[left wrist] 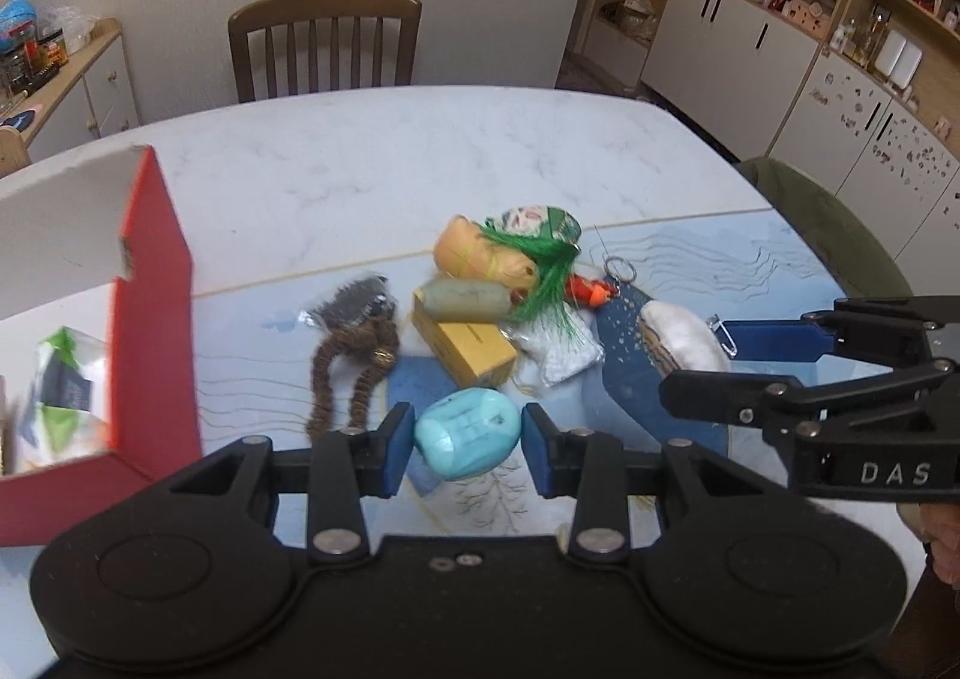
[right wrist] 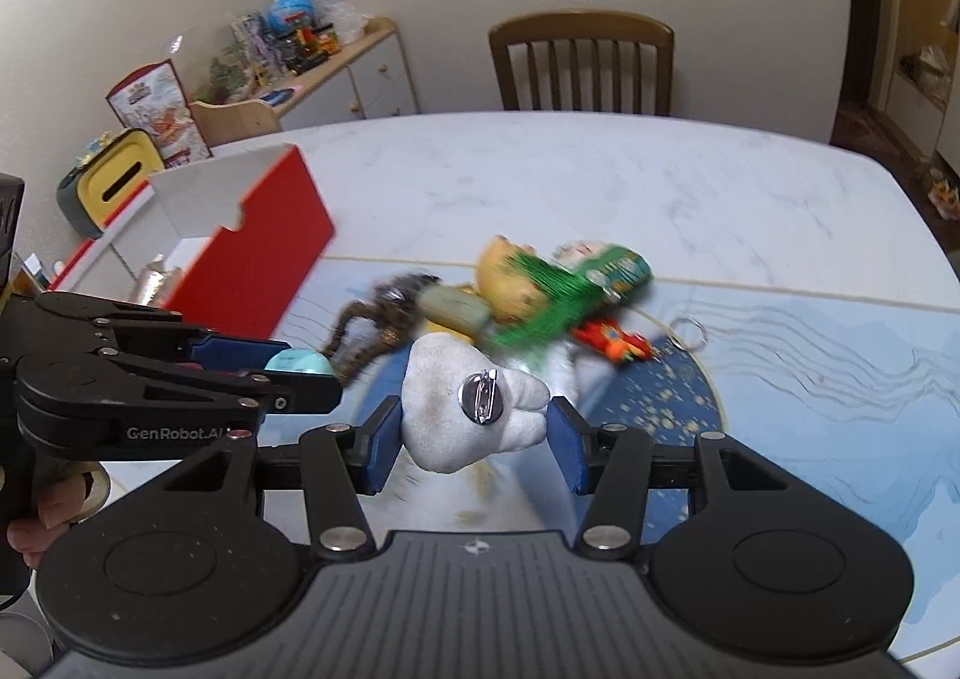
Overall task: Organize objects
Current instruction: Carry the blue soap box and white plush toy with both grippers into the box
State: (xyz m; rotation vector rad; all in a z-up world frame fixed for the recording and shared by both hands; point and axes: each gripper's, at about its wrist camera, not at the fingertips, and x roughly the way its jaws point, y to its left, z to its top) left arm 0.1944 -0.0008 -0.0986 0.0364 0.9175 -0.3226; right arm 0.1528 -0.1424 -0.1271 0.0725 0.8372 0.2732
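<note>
- The left gripper [left wrist: 467, 442] has its blue-padded jaws on either side of a smooth, rounded turquoise squishy toy [left wrist: 467, 434]; the pads sit at its sides, but whether they press it or stand just off I cannot tell.
- The right gripper [right wrist: 474, 433] is grasping a soft white plush brooch [right wrist: 462, 409], a lumpy fabric shape with a round metal pin-back facing the camera; in the left wrist view it shows as a pale oval.
- On the counter [left wrist: 372, 150], at the middle, lies a loose pile: a brown knitted plush with rope-like legs [left wrist: 354, 355], a yellow cardboard box [left wrist: 465, 346], a grey-green cylinder [left wrist: 465, 299] on top of it, a peach-coloured squishy toy [left wrist: 474, 256], a tuft of green stringy hair [left wrist: 549, 283], a printed green packet [left wrist: 537, 221], a small orange-red figure [left wrist: 591, 290] and a metal key ring [left wrist: 620, 269].
- A red cardboard box [left wrist: 153, 331] with a white inside stands open at the left, with wrapped items in it.
- The counter is white marble-patterned, with a glossy blue illustrated mat [right wrist: 810, 355] on the near half.
- A wooden slat-back chair [left wrist: 324, 42] stands at the far side; a cluttered low cabinet [left wrist: 72, 78] is at the left, shelving at the right.
</note>
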